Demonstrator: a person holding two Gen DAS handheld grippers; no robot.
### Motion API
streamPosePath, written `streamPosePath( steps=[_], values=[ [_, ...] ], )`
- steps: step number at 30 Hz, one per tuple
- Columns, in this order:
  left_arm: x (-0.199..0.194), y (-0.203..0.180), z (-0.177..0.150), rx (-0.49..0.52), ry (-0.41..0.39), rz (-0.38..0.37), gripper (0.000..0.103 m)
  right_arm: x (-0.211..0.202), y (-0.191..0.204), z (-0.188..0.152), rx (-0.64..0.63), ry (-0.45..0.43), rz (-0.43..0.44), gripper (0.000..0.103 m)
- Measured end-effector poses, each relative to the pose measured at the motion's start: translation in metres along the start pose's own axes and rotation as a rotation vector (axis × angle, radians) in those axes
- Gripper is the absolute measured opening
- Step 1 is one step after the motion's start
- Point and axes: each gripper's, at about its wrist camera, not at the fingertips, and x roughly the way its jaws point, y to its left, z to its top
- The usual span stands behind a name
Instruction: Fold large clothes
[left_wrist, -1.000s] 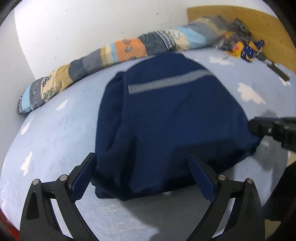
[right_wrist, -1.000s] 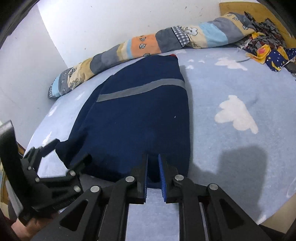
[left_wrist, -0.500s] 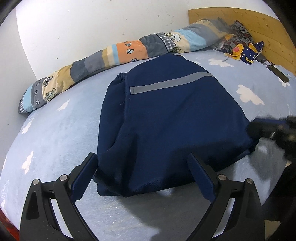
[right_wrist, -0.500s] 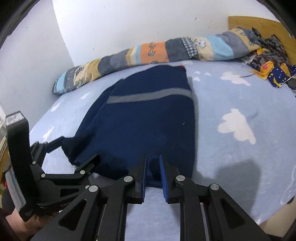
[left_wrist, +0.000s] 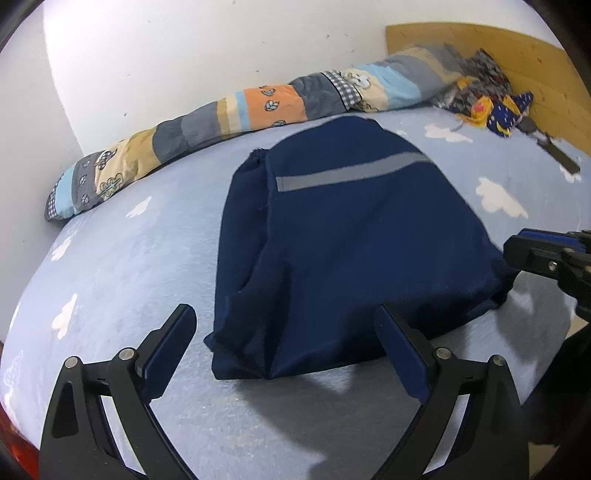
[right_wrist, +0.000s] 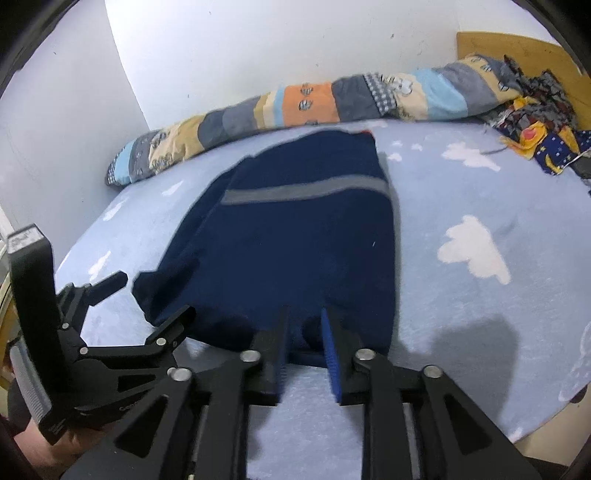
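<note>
You are looking at a matt navy cloth garment (left_wrist: 354, 251) with a smoother grey woven stripe (left_wrist: 351, 172), lying on a fuzzy, fleece-like blue sheet (left_wrist: 122, 266). A quilted patchwork blanket (left_wrist: 229, 118) is bordering it. The headboard (left_wrist: 532, 70) is showing bare, knotty wood.

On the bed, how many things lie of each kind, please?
Navy garment with a grey stripe: 1
Patchwork quilt roll along the wall: 1
Heap of patterned cloth by the headboard: 1
Dark flat object, too blurred to name: 1
Total: 4
</note>
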Motion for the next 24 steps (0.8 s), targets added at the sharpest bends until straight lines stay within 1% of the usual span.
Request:
streamPosePath(
  steps=[1, 2, 5, 7, 8, 10, 11, 12, 15, 16, 18, 19, 21, 24],
  values=[
    [-0.005, 0.002, 0.001, -0.021, -0.003, -0.007, 0.098, -0.006, 0.002, 0.001, -0.007, -0.012, -0.002, 0.042],
    [-0.011, 0.005, 0.002, -0.043, -0.006, -0.016, 0.098, -0.013, 0.003, 0.002, -0.014, -0.03, -0.004, 0.046],
    [-0.029, 0.011, 0.004, -0.079, -0.03, -0.033, 0.098, -0.038, 0.006, -0.001, -0.035, -0.083, -0.014, 0.063],
    [-0.051, 0.01, 0.003, -0.077, -0.064, -0.025, 0.098, -0.056, 0.007, -0.007, -0.045, -0.112, -0.023, 0.071],
    [-0.065, 0.01, 0.0, -0.078, -0.078, -0.022, 0.099, -0.064, 0.007, -0.011, -0.05, -0.122, -0.029, 0.073],
    [-0.084, 0.011, -0.008, -0.091, -0.094, -0.039, 0.103, -0.082, 0.007, -0.022, -0.048, -0.138, -0.044, 0.081],
    [-0.097, 0.012, -0.016, -0.104, -0.104, -0.036, 0.103, -0.09, 0.007, -0.028, -0.041, -0.15, -0.039, 0.082],
    [-0.104, 0.015, -0.02, -0.122, -0.097, -0.04, 0.103, -0.097, 0.007, -0.032, -0.035, -0.157, -0.031, 0.084],
    [-0.121, 0.021, -0.034, -0.164, -0.061, -0.088, 0.103, -0.108, 0.011, -0.046, -0.04, -0.168, -0.038, 0.092],
    [-0.123, 0.023, -0.035, -0.171, -0.064, -0.096, 0.103, -0.108, 0.015, -0.048, -0.052, -0.168, -0.047, 0.093],
    [-0.13, 0.026, -0.034, -0.188, -0.1, -0.112, 0.103, -0.105, 0.022, -0.048, -0.088, -0.159, -0.067, 0.093],
    [-0.132, 0.027, -0.032, -0.192, -0.114, -0.108, 0.103, -0.103, 0.025, -0.048, -0.1, -0.153, -0.084, 0.093],
    [-0.128, 0.024, -0.029, -0.178, -0.088, -0.089, 0.103, -0.099, 0.027, -0.048, -0.099, -0.136, -0.091, 0.093],
    [-0.126, 0.024, -0.029, -0.188, -0.076, -0.074, 0.103, -0.098, 0.027, -0.048, -0.086, -0.131, -0.086, 0.093]
  ],
)
